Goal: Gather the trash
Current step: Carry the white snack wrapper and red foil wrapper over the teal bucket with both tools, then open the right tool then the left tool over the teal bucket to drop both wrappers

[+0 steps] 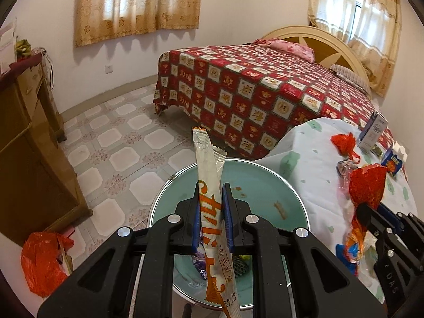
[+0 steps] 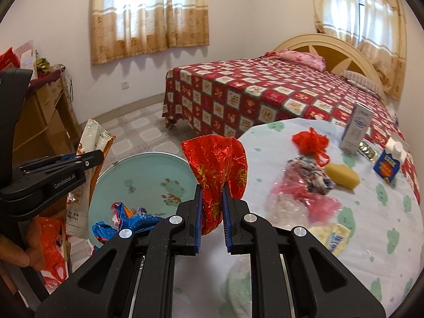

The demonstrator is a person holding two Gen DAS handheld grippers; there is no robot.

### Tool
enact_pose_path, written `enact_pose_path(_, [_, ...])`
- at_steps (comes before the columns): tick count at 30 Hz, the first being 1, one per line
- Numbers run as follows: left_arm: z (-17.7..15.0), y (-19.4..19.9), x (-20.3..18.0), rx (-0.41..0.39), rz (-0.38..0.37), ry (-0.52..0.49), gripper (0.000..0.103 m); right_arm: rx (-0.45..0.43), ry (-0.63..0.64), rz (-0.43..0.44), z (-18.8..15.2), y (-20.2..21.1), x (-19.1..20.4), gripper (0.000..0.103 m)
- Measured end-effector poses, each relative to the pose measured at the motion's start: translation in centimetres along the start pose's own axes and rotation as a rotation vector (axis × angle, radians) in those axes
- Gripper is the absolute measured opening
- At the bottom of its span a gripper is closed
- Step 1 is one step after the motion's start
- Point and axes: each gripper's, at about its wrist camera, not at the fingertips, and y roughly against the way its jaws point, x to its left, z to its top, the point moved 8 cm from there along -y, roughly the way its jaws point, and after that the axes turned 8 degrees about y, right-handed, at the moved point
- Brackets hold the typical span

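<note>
My left gripper (image 1: 211, 193) is shut on a long white and orange snack wrapper (image 1: 209, 175), held above a pale green basin (image 1: 265, 185) beside the table. Crumpled wrappers lie in the basin's bottom (image 1: 204, 262). My right gripper (image 2: 212, 189) is shut on a crinkled red foil wrapper (image 2: 216, 164) at the table's left edge, next to the basin (image 2: 148, 169). In the right wrist view, the left gripper (image 2: 98, 156) with its white wrapper (image 2: 90, 143) shows at the left. In the left wrist view, the right gripper (image 1: 367, 208) with the red foil (image 1: 367, 185) is at the right.
The round table (image 2: 357, 225) has a white cloth with green prints, holding a red mesh bag (image 2: 310, 140), pink plastic (image 2: 299, 198), a yellow sponge (image 2: 341, 177), a white carton (image 2: 356, 129) and a blue box (image 2: 387, 167). A bed (image 1: 265, 92) stands behind, a wooden cabinet (image 1: 29, 145) at left, an orange bag (image 1: 42, 259) on the floor.
</note>
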Motion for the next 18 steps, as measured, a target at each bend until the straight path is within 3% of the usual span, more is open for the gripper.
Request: enact_pose_path(18, [-1.6,-3.0,1.4,0.086,-0.002,0.059,0.015,0.093,0.072,0.073,-0.3,-5.9,3.8,0.015])
